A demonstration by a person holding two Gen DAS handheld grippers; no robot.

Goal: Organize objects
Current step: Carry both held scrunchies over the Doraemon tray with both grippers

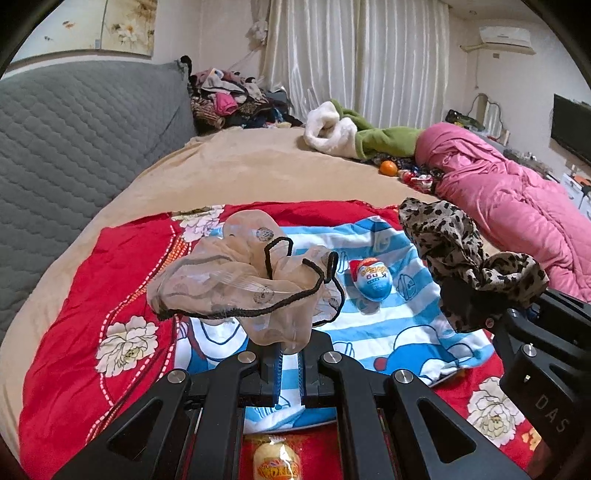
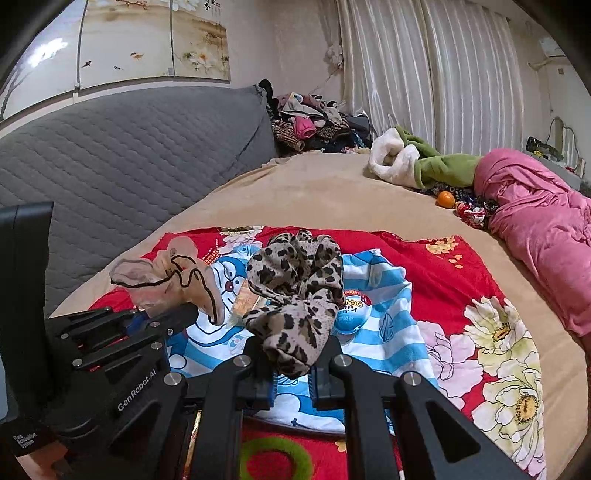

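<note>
Tan bed [image 1: 258,166], grey quilted headboard [image 1: 85,122], white curtains [image 1: 354,55], air conditioner [image 1: 504,35]

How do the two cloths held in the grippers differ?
The left gripper pinches a sheer beige cloth with black cord trim; the right gripper pinches an opaque leopard-print cloth. The beige one shows faint round motifs, the leopard one dark spots. Both are bunched and held above the striped cartoon cloth.

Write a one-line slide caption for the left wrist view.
Left hand-held gripper holding a sheer beige black-trimmed garment above a blue-striped cartoon cloth and toy egg.
</note>
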